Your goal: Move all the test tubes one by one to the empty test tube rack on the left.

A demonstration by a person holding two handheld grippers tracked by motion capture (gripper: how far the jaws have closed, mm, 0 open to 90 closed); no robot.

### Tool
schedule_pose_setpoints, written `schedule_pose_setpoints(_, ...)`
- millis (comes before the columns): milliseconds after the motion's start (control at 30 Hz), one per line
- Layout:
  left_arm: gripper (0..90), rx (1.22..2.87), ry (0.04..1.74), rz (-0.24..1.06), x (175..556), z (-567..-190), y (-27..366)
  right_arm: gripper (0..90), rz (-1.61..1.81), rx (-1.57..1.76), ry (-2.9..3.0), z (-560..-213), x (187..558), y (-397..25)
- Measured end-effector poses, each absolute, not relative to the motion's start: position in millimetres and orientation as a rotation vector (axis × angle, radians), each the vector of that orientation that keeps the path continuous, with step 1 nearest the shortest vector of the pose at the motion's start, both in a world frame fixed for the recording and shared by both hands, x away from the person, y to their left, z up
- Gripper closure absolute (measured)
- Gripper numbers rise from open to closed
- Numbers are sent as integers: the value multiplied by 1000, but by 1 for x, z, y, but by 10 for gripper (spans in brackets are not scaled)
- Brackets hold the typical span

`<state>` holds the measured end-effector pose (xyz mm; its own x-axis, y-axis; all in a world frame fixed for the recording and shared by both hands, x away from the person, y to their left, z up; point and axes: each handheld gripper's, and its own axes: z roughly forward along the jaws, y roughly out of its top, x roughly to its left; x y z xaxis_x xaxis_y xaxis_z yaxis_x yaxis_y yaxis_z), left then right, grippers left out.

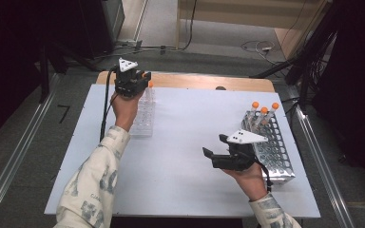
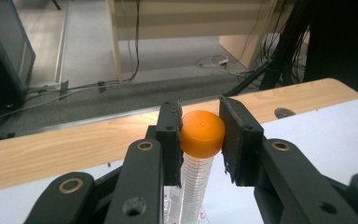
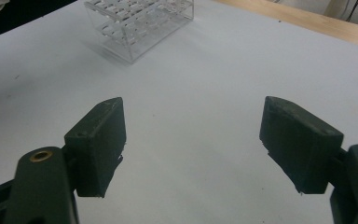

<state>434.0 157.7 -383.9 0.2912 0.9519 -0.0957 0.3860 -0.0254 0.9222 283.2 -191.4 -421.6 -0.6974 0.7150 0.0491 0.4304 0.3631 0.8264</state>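
A clear tube with an orange cap (image 2: pixel 203 132) stands upright between my left gripper's (image 2: pixel 200 135) jaws, and both pads press the cap's sides. In the high view my left gripper (image 1: pixel 140 85) is at the table's far left, over the far end of a clear plastic rack (image 1: pixel 142 118), with the orange cap (image 1: pixel 150 84) just beside it. My right gripper (image 1: pixel 209 156) hovers low over the white table near the right front. Its jaws are wide apart and point left, with nothing between them (image 3: pixel 196 140). The clear rack (image 3: pixel 140 21) lies well ahead of it.
A perforated metal rack (image 1: pixel 275 147) stands at the table's right edge, just behind my right hand, with three orange-capped tubes (image 1: pixel 264 111) at its far end. The white mat (image 1: pixel 185 123) is bare in the middle. A wooden table edge (image 2: pixel 51 149) runs along the far side.
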Motion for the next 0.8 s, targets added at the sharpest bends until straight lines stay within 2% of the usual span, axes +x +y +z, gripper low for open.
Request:
schedule_pose_setpoints(167,709,1647,1256,752,434,-393,151,213,1262,1009,2305,-421,283,-193)
schedule_pose_setpoints(667,703,1674,1317,770,432,-423,145,213,1255,1006,2308,-422,283,-192)
schedule_pose_setpoints(767,688,1686,1314,784,431,-423,143,213,1258,1006,2307,-422,282,-192)
schedule_pose_setpoints(800,644,1688,1316,787,430,-423,143,213,1258,1008,2306,-422,282,-192)
